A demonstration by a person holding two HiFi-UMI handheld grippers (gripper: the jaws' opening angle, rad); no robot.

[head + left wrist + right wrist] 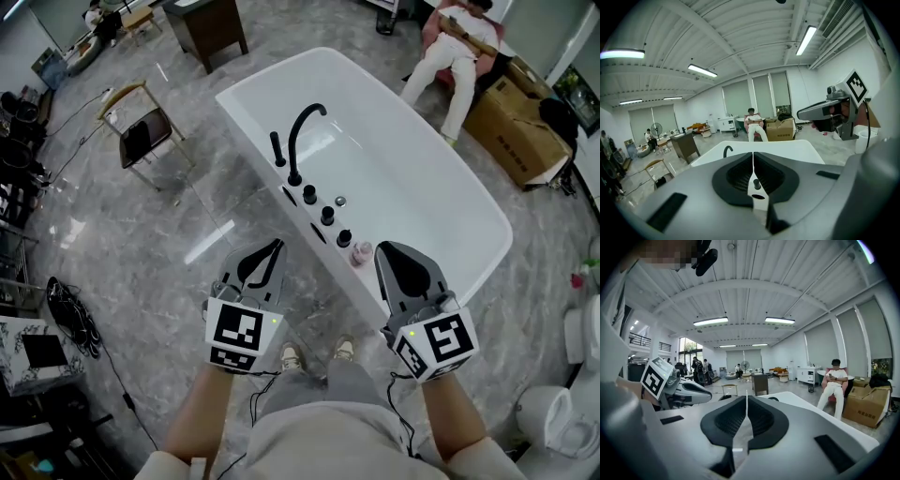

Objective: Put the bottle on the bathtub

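Bottle [361, 253] stood on bathtub [248, 112] rim beside knobs [327, 215] | left gripper [266, 262], right gripper [401, 264] both closed tight, empty | judged best: pull right gripper straight back, clear of bottle

The site is a large open-plan hall set up as a workspace or test area rather than a domestic bathroom. A freestanding white bathtub [403, 178] with a black faucet [302, 131] and a toilet [553, 422] stand in the open on a grey marble-pattern floor [187, 216]. Around them are a wooden chair [141, 136], a dark desk [208, 28], a cardboard box [520, 131], loose cables [75, 319] and a seated person [450, 56]. Overhead is a ribbed ceiling with strip lights [806, 40]; tall blinded windows [761, 96] line the far wall.
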